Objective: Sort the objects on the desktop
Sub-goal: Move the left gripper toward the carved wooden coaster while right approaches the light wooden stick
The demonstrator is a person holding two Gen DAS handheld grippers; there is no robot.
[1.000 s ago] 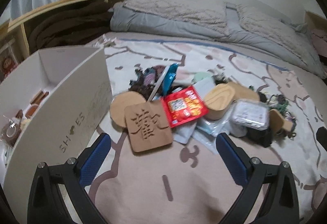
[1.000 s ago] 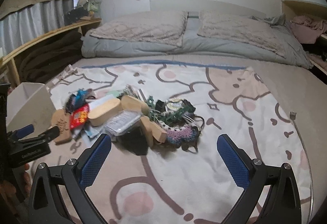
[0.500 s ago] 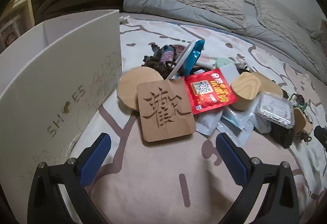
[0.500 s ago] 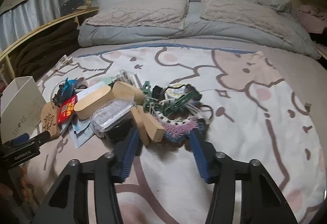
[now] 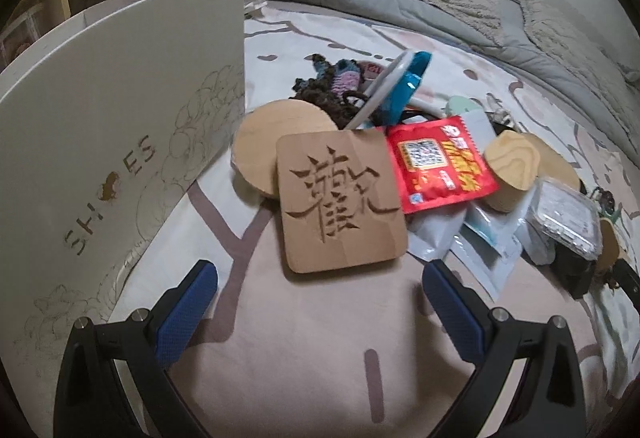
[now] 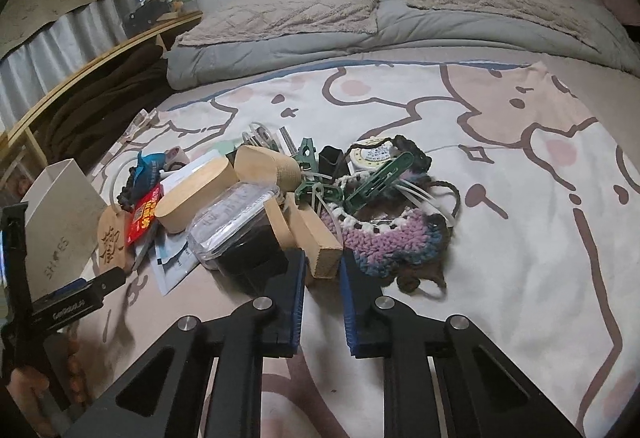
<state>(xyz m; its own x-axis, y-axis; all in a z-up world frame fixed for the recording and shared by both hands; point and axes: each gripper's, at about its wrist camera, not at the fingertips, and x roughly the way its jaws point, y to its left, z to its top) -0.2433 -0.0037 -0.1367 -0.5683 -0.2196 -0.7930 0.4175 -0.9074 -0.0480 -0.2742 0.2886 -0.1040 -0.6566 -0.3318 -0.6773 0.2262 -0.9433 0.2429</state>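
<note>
Since the earlier frames both cameras have dropped closer to the pile, and the right gripper (image 6: 323, 265) has just been closing from wide apart to nearly together. Its blue pads now stand either side of the near end of a wooden block (image 6: 320, 244), low centre of the right view; whether they actually press on it or merely flank it I cannot tell. The block rests on the bedspread (image 6: 520, 238).

Left gripper (image 5: 318, 290): jaws wide apart, holding nothing, hanging just short of the carved wooden square (image 5: 340, 198) at mid-frame, which overlaps a round wooden disc (image 5: 264, 142).

Pile, centre of both views: red snack packet (image 5: 438, 164), oval wooden box (image 6: 196, 194), clear plastic container (image 6: 232, 224), green clips (image 6: 372, 184), crocheted piece (image 6: 396, 238), pale sachets (image 5: 486, 238). All heaped together, touching or overlapping.

White shoe box (image 5: 120, 166), left of frame, stands just beside the disc; its inside is not visible now.

Progress, as a judgement: sorting looks barely begun. The heap is largely intact and nearly everything remains to be separated. First picks appear to be the block on the right and the carved square on the left.
</note>
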